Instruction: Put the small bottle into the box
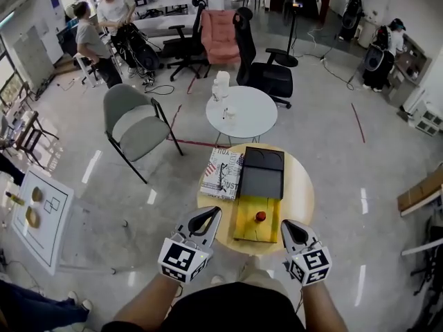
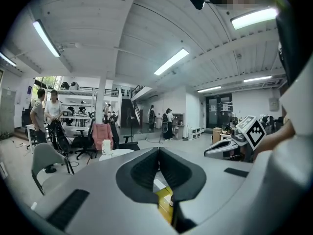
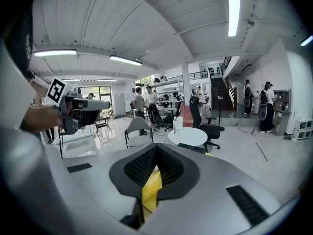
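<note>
A small bottle with a red cap (image 1: pixel 260 216) stands on a yellow board (image 1: pixel 248 230) at the near side of a round wooden table (image 1: pixel 299 196). Behind the board lies a black box (image 1: pixel 262 173), with a patterned box (image 1: pixel 223 173) to its left. In the head view my left gripper (image 1: pixel 214 213) hovers at the table's near left edge, left of the bottle, and my right gripper (image 1: pixel 286 225) hovers at the near right edge. Neither touches the bottle. In the left gripper view, the left gripper (image 2: pixel 159 150) has its jaws together with nothing in them. The right gripper (image 3: pixel 155 147) is likewise shut and empty.
A white round table (image 1: pixel 242 113) with a white container stands beyond the wooden one. A grey chair (image 1: pixel 135 123) is at the left, and black office chairs (image 1: pixel 266 75) are farther back. People stand at the back left and back right. A white panel (image 1: pixel 41 216) lies on the floor at the left.
</note>
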The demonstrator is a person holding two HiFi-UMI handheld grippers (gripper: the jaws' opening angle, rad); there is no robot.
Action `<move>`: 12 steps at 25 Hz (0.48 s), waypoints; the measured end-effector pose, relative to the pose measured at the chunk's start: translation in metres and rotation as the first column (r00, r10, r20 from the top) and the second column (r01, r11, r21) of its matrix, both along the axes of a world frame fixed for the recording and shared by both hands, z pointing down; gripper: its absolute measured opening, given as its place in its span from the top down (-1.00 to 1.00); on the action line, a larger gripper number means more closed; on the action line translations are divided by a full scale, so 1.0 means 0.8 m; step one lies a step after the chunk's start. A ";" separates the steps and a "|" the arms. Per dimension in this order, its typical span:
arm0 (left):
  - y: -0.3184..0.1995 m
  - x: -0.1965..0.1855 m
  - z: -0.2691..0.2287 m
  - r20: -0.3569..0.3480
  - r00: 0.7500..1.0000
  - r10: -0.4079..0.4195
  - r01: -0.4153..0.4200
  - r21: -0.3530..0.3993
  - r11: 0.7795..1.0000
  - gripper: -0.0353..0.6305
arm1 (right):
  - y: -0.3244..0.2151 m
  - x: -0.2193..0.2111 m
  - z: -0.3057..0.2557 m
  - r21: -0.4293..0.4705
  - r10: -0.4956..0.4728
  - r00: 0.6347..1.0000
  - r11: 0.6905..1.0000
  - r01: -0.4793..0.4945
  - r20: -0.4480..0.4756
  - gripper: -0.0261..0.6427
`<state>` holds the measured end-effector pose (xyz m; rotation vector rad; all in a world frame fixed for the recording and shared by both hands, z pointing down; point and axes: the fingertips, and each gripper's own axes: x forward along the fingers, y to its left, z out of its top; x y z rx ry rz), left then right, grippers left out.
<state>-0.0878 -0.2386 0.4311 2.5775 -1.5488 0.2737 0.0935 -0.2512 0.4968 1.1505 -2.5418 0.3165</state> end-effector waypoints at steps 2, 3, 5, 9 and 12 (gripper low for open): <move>0.013 -0.002 -0.005 0.000 1.000 0.000 0.000 0.009 1.000 0.84 | 0.016 0.000 -0.009 0.013 -0.002 1.000 1.000 0.002 0.004 0.89; 0.020 -0.003 -0.007 0.005 1.000 -0.004 0.004 0.014 1.000 0.84 | 0.024 0.000 -0.014 0.020 -0.004 1.000 1.000 0.004 0.004 0.88; 0.034 -0.004 -0.007 0.014 1.000 -0.008 0.007 0.020 1.000 0.84 | 0.042 0.001 -0.021 0.033 -0.004 1.000 0.999 0.004 0.000 0.89; 0.059 -0.004 0.000 0.002 1.000 0.005 -0.005 0.009 1.000 0.84 | 0.073 0.009 -0.031 0.043 0.033 0.999 0.999 -0.032 -0.016 0.89; 0.073 0.004 0.002 -0.006 1.000 0.027 -0.027 0.003 1.000 0.84 | 0.092 0.018 -0.037 0.046 0.058 0.998 0.997 -0.056 -0.025 0.88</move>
